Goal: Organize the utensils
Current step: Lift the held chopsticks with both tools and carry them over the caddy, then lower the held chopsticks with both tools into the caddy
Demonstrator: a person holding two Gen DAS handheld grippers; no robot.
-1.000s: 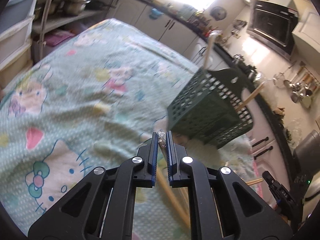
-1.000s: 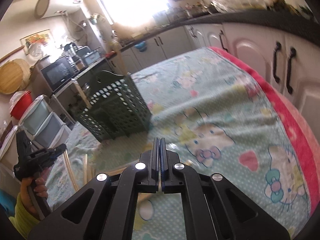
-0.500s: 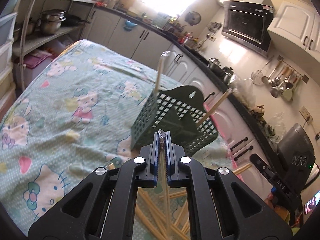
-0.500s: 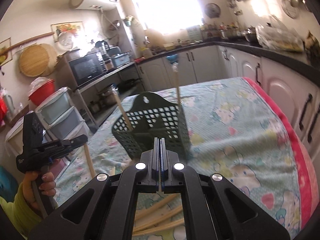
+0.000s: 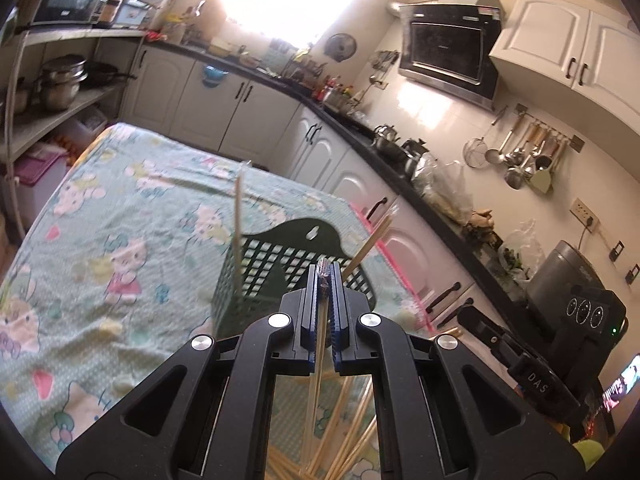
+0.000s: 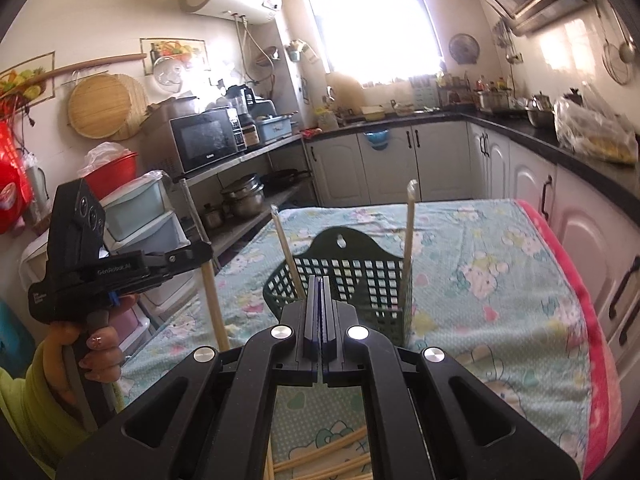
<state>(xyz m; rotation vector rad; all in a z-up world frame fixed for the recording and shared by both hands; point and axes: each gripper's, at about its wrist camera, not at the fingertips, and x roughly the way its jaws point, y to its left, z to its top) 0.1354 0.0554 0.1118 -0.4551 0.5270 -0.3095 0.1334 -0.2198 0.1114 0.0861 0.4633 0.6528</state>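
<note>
My left tool [image 5: 323,280] is gripping one chopstick [image 5: 316,396] upright, just before the green basket [image 6: 352,280] on the counter [image 6: 500,280]. My right tool [image 6: 321,292] is hovering clenched, holding nothing.

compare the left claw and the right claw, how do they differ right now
The left claw is shut on a chopstick that hangs below it; the right claw is shut on nothing. Seen from the right wrist, the left sits off beside the green basket, the right faces it. Both are black.
</note>
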